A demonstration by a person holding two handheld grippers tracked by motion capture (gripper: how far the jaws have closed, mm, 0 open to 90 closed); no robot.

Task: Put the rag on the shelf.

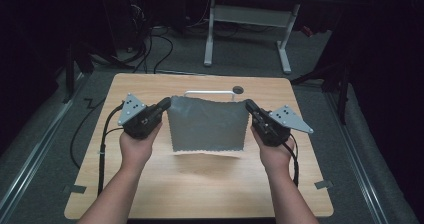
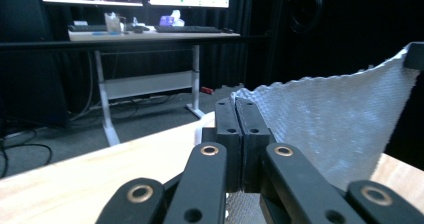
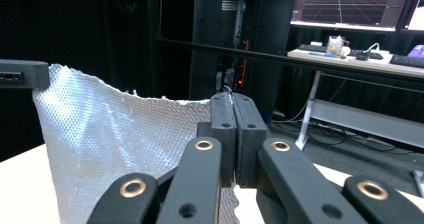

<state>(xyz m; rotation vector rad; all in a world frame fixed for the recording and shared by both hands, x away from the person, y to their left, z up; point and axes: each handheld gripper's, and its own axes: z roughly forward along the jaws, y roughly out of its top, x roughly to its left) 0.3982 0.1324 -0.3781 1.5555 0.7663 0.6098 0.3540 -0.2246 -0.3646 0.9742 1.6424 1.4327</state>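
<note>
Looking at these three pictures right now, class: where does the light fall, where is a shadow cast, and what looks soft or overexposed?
High view: the table is lit, the room around it dark; the grey cloth casts a shadow on the wood below it. Left gripper view: the cloth looks bright, the far desk slightly soft. Right gripper view: the table corner is washed out white.

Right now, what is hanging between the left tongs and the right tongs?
In the high view, a grey cloth hangs spread between the left tongs and the right tongs, each pinching an upper corner.

Black grippers (image 1: 163,105), grey triangular plates, bare forearms.
</note>
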